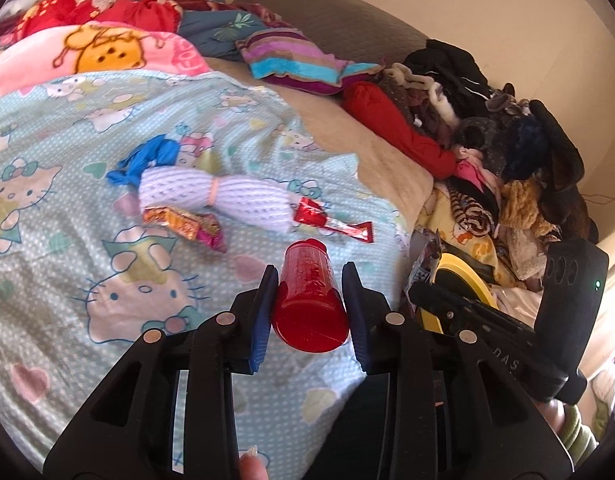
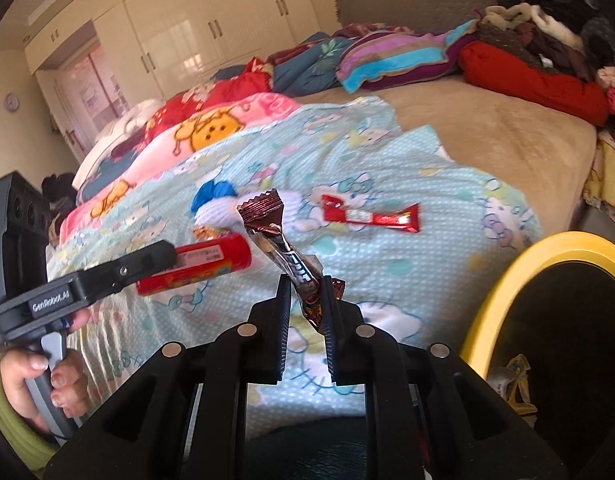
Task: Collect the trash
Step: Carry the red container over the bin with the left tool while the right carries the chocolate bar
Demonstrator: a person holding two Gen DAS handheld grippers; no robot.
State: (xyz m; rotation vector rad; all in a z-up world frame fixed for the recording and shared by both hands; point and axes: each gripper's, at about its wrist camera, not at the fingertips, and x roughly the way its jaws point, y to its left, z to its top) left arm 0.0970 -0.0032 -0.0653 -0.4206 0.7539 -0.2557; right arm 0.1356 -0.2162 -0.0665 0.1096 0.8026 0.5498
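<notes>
a: what do the left tongs (image 1: 309,276) have?
b: a red plastic tube (image 1: 309,300), gripped between the blue pads low in the frame, jaws closed onto its sides. in the right wrist view the same tube (image 2: 195,262) shows at centre left with a white label; the print is too small to read.

a: and the right tongs (image 2: 305,292)?
b: nearly closed, pinching a dark brown snack wrapper (image 2: 283,248) that sticks up toward mid-frame. there are white letters on it, but i cannot read them.

a: any writing that does read?
b: "genrobot.ai" on the left gripper's black body, at the left edge of the right wrist view.

a: where's the rest of the trash?
b: on the hello kitty blanket (image 1: 67,240) on the bed: a red wrapper (image 2: 371,216) right of centre, an orange-pink wrapper (image 1: 183,224), a white mesh bundle (image 1: 211,196) with a blue bag (image 1: 145,160) at its end.

a: the bin?
b: the yellow-rimmed bin (image 2: 503,280) stands at lower right, black inside, with a yellowish scrap in it.
</notes>
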